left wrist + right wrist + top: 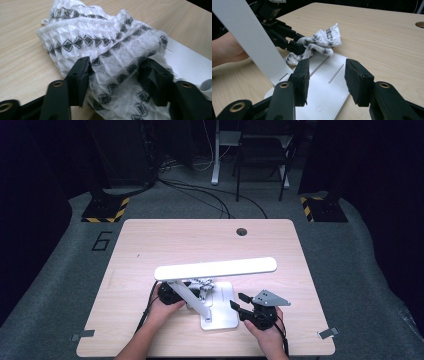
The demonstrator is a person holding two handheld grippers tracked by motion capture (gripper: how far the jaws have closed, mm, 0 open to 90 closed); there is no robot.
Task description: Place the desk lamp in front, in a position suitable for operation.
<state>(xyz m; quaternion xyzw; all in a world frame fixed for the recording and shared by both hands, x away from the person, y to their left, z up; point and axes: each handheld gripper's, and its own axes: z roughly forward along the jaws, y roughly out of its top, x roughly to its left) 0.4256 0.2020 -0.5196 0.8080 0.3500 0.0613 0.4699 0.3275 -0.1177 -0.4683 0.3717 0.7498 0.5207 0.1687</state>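
we judge the cloth (110, 50) soft, light and bunchy, so our left gripper (115, 75) clamps its thick fold beside the lamp base (324, 87); the right gripper (327, 75) stands apart, empty.

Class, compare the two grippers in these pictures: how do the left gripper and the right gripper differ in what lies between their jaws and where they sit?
The left gripper has the patterned cloth bunched between its jaws; the right gripper has nothing between its jaws. The left gripper sits under the lamp's white bar beside the lamp arm; the right gripper hovers in the open over the lamp base. Both have black jaws and are hand-held.
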